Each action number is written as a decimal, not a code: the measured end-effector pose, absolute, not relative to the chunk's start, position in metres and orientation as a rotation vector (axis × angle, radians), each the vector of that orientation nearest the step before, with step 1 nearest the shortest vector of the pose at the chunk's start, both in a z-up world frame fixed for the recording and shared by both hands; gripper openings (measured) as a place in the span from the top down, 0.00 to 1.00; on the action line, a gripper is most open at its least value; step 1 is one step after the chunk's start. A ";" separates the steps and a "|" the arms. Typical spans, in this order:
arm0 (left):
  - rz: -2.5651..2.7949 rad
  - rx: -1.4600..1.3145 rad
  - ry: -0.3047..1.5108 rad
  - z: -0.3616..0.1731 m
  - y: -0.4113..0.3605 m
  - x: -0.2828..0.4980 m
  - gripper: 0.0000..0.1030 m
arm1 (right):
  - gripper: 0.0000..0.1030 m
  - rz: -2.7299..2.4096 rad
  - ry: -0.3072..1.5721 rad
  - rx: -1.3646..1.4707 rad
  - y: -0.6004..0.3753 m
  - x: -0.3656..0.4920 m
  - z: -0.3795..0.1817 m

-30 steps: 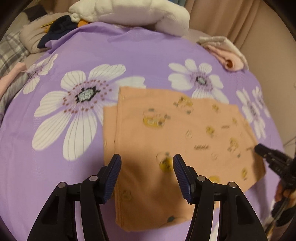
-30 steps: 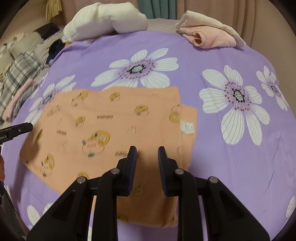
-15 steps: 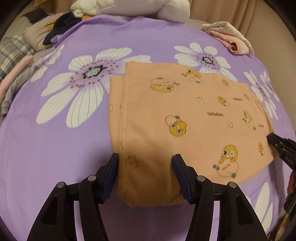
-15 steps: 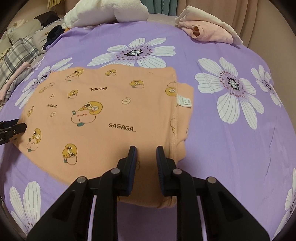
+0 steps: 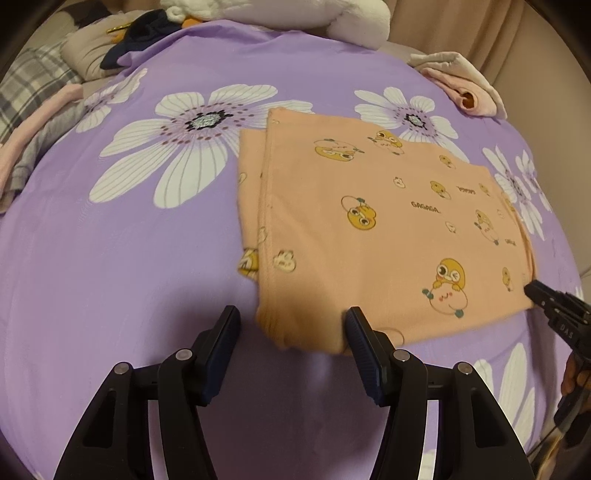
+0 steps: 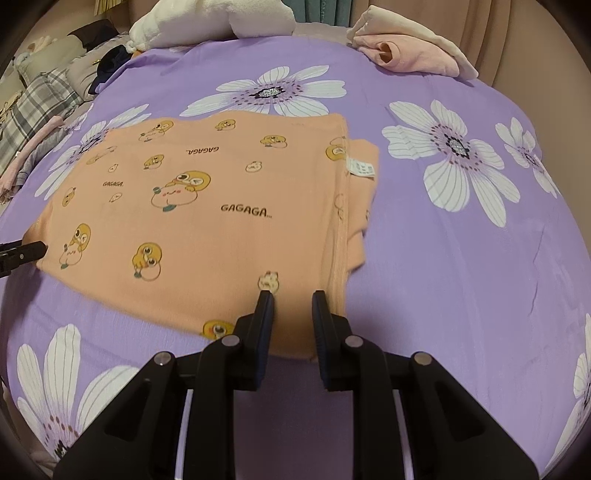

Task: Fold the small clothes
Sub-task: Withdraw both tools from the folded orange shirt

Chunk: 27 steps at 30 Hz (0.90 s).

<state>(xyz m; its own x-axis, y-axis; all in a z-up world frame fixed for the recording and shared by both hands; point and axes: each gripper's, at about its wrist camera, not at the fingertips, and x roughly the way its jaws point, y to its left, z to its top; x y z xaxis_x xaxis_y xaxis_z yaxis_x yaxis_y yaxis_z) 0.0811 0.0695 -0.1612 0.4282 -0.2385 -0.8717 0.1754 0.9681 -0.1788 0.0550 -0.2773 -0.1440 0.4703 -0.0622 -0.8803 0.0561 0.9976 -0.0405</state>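
Observation:
A folded orange garment (image 5: 369,229) with cartoon prints lies flat on the purple flowered bedsheet (image 5: 129,258). My left gripper (image 5: 291,325) is open, and the garment's near left corner lies between its fingers without touching the pads. In the right wrist view, my right gripper (image 6: 292,299) hovers over the near right corner of the same garment (image 6: 221,229). Its jaws are a narrow gap apart, with flat cloth showing through the gap. A white label (image 6: 362,168) shows at the right edge. Each gripper's tip shows in the other view: the right gripper (image 5: 532,288) and the left gripper (image 6: 37,249).
Folded pink and cream clothes (image 6: 406,55) sit at the back right of the bedsheet (image 6: 461,277). A white plush pillow (image 6: 221,22) lies at the back. Plaid and grey clothes (image 6: 40,99) are heaped at the left edge. A curtain hangs behind.
Both grippers have drawn back from over the garment's middle to its near edge. The garment has stayed flat in place on the sheet.

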 end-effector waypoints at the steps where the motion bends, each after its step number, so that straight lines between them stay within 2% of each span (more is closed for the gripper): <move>1: -0.258 -0.067 1.100 -0.161 0.071 0.079 0.43 | 0.80 -0.073 1.079 -0.004 -0.278 0.053 -0.144; 27: -0.255 -0.177 1.116 -0.150 0.096 0.067 0.43 | 0.77 -0.113 1.118 0.081 -0.298 0.021 -0.137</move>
